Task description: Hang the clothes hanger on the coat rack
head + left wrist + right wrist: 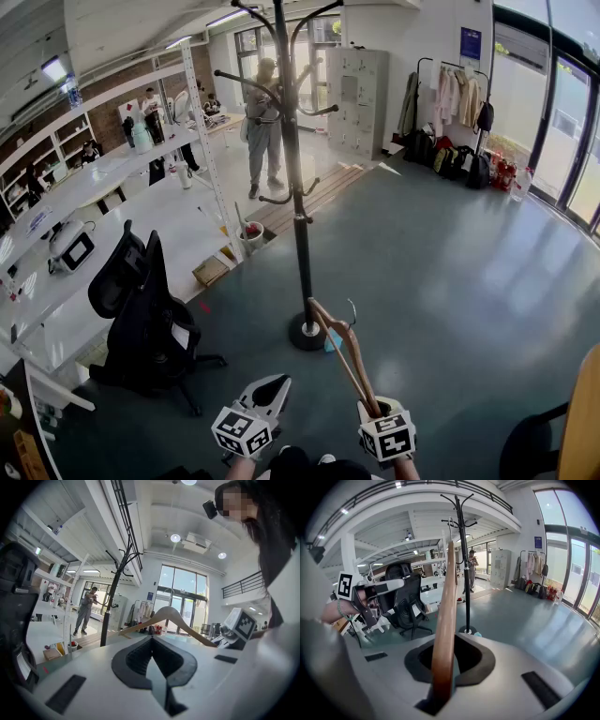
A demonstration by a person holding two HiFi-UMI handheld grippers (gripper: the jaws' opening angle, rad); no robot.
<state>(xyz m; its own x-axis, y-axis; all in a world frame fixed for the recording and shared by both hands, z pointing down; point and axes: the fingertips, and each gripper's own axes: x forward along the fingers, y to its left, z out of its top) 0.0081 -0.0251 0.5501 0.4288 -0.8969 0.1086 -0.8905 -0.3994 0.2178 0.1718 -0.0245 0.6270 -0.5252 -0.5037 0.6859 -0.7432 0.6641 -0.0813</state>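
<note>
Jaws on the left hand-held gripper (269, 386) sit together with nothing between them; it waits low, just left of the work. Straight ahead stands the rack (298, 216), tall, reaching well above both hands. The hanger (345, 349) slants from the right hand-held gripper (378, 407) up and forward toward the rack's base, with the wire hook (353, 313) at its bend. That gripper is clamped on the tip of one wooden arm, so it is the nearer one; the carry looks to be upward and slightly left.
</note>
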